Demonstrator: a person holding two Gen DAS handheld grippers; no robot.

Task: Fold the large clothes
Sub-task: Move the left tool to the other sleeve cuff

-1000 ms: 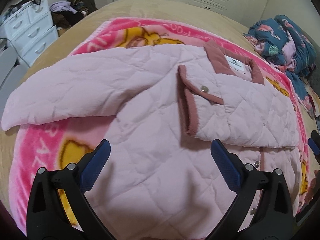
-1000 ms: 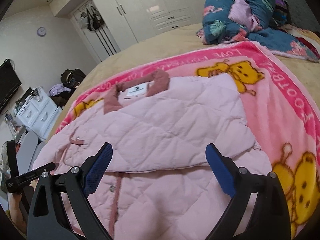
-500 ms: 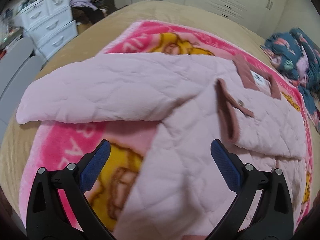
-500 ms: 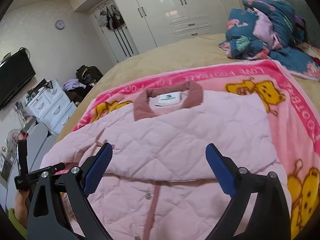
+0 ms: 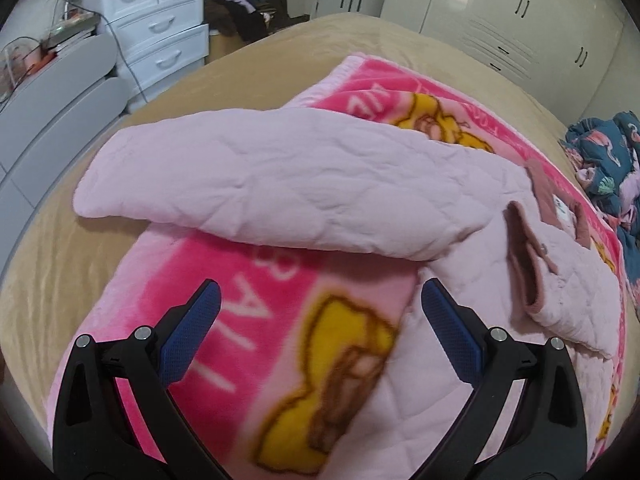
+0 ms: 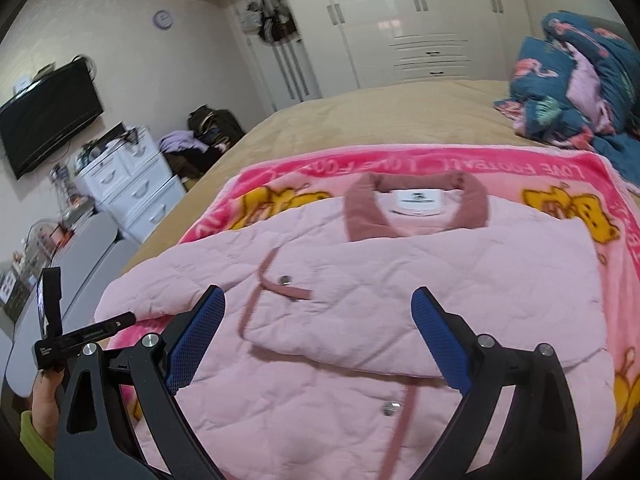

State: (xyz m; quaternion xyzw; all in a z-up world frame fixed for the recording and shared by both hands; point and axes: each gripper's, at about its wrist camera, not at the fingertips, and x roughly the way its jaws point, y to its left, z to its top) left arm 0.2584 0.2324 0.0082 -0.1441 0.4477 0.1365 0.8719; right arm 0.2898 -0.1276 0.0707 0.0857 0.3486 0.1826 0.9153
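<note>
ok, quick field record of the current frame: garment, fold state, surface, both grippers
garment: pink quilted jacket, dusty-rose collar, snap buttons
fold state: one sleeve folded across the front; other sleeve spread out sideways, unfolded
surface: pink cartoon blanket on tan bed
left gripper: jaws open, empty, over blanket below the spread sleeve
right gripper: jaws open, empty, over jacket front
clutter: blue patterned bedding on bed's far side

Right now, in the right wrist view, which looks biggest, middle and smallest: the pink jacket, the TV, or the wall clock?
1. pink jacket, by far the largest.
2. TV.
3. wall clock, smallest.
The jacket lies nearest the camera, which exaggerates its size.
</note>
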